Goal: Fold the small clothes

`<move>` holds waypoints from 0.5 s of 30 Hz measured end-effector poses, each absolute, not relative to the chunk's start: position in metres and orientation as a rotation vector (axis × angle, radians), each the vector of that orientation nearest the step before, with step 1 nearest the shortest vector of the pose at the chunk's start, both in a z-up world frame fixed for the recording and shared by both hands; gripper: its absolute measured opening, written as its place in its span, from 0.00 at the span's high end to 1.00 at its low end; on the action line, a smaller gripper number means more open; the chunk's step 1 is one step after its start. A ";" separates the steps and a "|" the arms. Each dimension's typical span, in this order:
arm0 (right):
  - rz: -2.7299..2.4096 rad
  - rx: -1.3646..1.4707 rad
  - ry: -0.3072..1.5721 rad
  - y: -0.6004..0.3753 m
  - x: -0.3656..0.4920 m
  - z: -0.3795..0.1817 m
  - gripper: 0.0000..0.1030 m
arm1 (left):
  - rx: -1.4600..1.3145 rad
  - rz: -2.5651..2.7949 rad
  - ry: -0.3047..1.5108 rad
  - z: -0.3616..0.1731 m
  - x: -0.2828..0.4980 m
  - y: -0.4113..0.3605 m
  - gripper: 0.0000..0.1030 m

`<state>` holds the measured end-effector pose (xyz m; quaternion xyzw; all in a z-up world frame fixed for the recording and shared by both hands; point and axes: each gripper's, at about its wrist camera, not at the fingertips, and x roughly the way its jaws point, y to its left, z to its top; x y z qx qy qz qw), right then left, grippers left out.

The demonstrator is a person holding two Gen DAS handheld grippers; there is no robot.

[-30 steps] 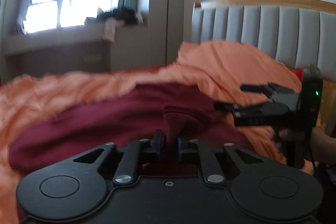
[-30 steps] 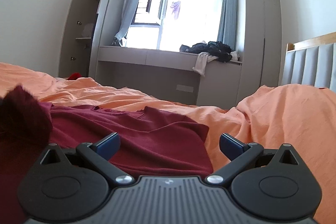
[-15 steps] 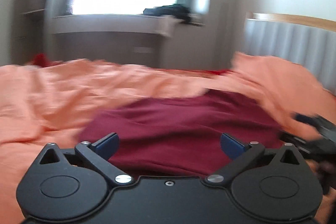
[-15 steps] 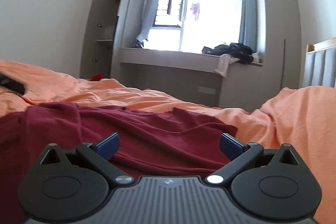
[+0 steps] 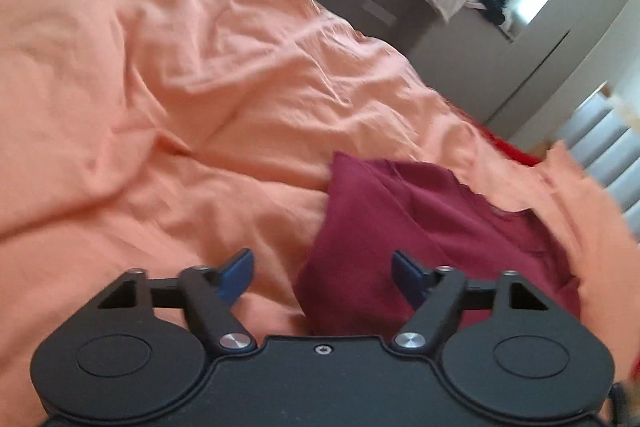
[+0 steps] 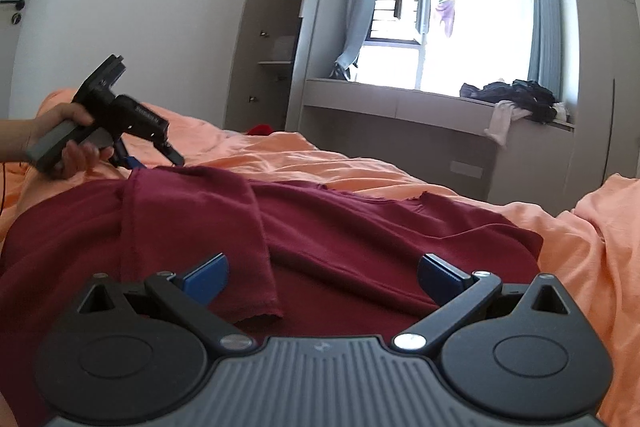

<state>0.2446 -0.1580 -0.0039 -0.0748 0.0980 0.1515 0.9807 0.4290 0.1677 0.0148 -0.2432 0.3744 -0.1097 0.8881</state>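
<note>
my left gripper [image 5: 323, 277] wide open, empty | right gripper [image 6: 322, 277] same, hovering over maroon shirt [image 6: 340, 227] spread on orange bedsheet [image 5: 180, 87] | sleeve [image 6: 192, 227] folded across | worry: thin fabric, I'd snag sheet too

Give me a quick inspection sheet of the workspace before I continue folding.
Surface: orange bedsheet, rumpled.
Job's things: maroon garment spread on it, one sleeve folded across the body.
Clutter: dark clothes pile on the window ledge.
Grippers: left gripper open over the garment's edge; right gripper open above the garment; neither holds anything.
Cables: thin red cord near the left wrist.
Surroundings: window, open wardrobe, padded headboard.
</note>
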 end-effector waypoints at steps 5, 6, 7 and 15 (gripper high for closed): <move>0.319 -0.159 0.213 -0.155 0.248 -0.007 0.00 | -0.534 -0.258 0.792 0.012 0.422 0.172 0.61; 0.319 -0.159 0.214 -0.155 0.248 -0.008 0.00 | -0.526 -0.263 0.795 0.012 0.422 0.170 0.65; 0.320 -0.159 0.214 -0.155 0.248 -0.008 0.00 | -0.506 -0.265 0.793 0.014 0.420 0.168 0.70; 0.307 -0.175 0.256 -0.151 0.255 -0.014 0.00 | -0.216 -0.020 0.715 0.041 0.403 0.131 0.99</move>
